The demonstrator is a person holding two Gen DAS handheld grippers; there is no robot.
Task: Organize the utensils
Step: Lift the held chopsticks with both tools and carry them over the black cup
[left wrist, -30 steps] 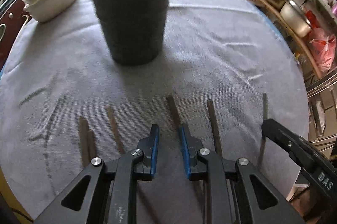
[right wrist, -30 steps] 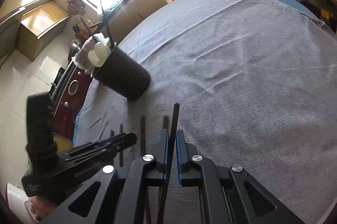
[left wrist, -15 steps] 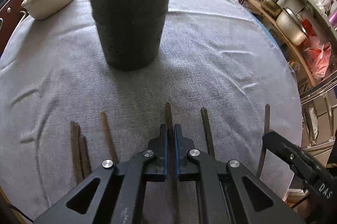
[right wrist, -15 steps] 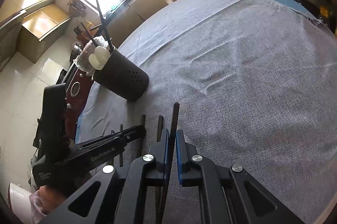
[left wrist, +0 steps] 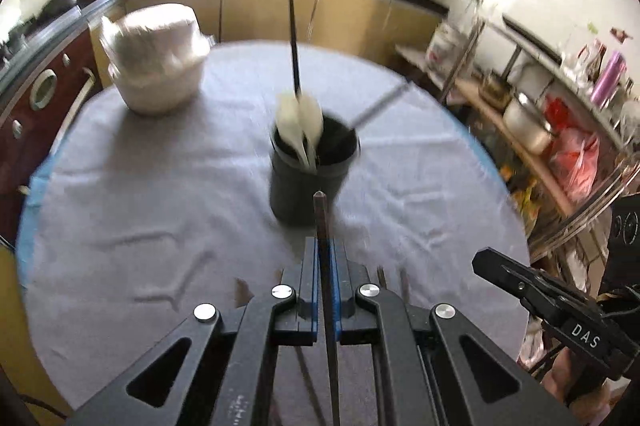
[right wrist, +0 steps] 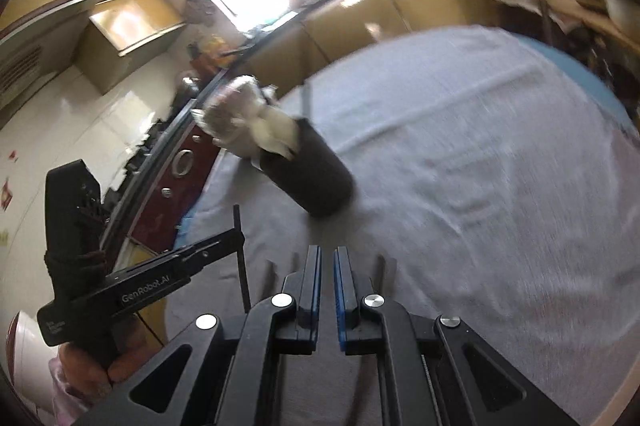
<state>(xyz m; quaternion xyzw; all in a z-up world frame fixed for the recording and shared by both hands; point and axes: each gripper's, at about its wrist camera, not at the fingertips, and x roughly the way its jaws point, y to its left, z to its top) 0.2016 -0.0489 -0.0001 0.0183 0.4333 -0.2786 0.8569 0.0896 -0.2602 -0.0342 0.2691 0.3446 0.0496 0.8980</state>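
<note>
Utensil sorting partly done; sticks remain on the bench.
Left view: left gripper (left wrist: 326, 258) tilts down, jaws clenched on a chopstick (left wrist: 320, 209) aimed at the centre-frame holder (left wrist: 308, 193), which already holds spoons. Right view: right gripper (right wrist: 327, 266) jaws closed, apparently empty, above loose chopsticks (right wrist: 378, 268) at lower centre of the bench (right wrist: 500, 165).

Landmark: the black utensil holder (left wrist: 310, 177) stands upright near the middle of the round table (left wrist: 120, 185).
Above the holder: white spoons (left wrist: 300, 123) and a dark stick (left wrist: 295, 41) rise from the mouth and block part of it; the right half of the mouth is more free.
Left of the holder: open grey cloth, free to pass.
Behind-left of the holder: a white bowl stack (left wrist: 156, 59), well apart.
In front of the holder: loose chopsticks (left wrist: 382, 276) lie flat on the cloth.
Right of the holder: bare cloth up to the table edge.
</note>
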